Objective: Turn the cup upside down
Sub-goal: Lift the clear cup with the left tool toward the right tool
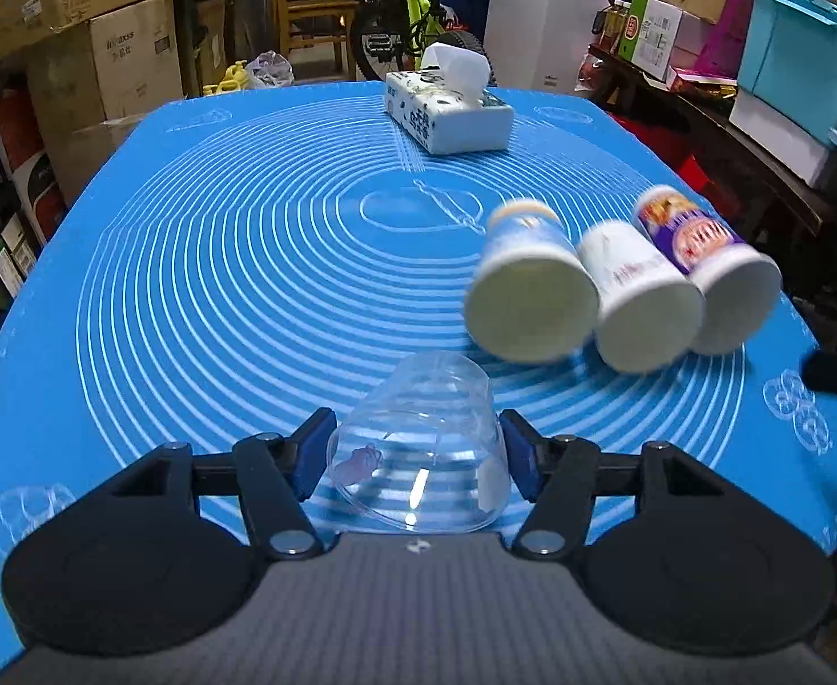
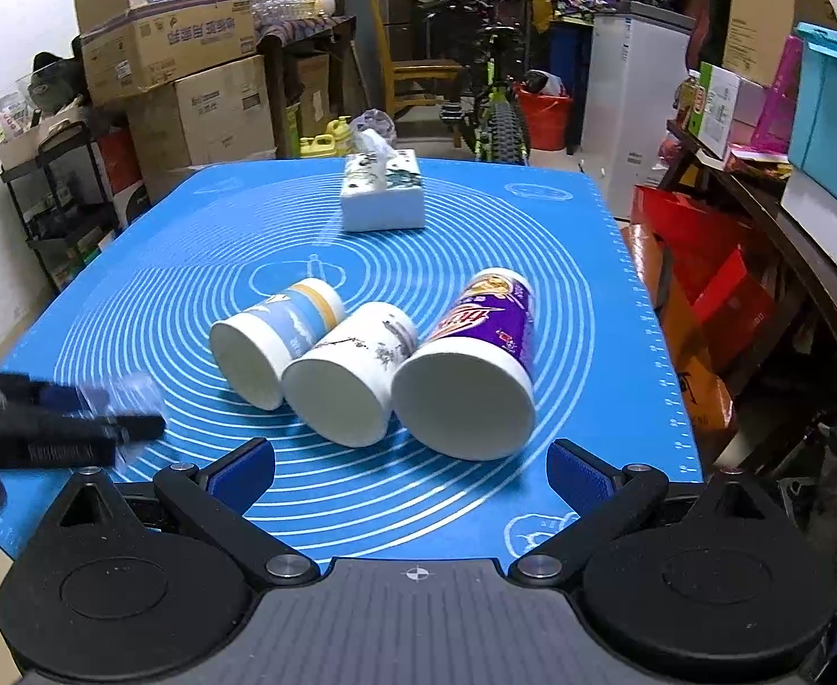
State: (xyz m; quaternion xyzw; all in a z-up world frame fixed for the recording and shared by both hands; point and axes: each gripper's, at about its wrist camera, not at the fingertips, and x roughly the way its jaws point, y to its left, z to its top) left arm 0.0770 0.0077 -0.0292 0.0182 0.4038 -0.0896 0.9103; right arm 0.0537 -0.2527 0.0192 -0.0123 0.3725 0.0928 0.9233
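My left gripper [image 1: 415, 448] is shut on a clear plastic cup [image 1: 421, 451], held tilted above the blue mat [image 1: 218, 285], its mouth toward the camera. In the right wrist view the left gripper [image 2: 127, 419] and the clear cup [image 2: 127, 394] show blurred at the far left. Three paper cups lie on their sides in a row, mouths toward me: a blue-and-yellow one [image 2: 276, 337], a white one with ink drawing [image 2: 350, 377] and a purple one [image 2: 475, 365]. My right gripper [image 2: 410, 474] is open and empty, just short of the white and purple cups.
A tissue box [image 2: 383, 194] stands at the far middle of the mat. Cardboard boxes [image 2: 190, 57] stack at the back left. A bicycle [image 2: 493, 103] and a white cabinet [image 2: 630, 85] stand behind the table. Shelves with boxes line the right side.
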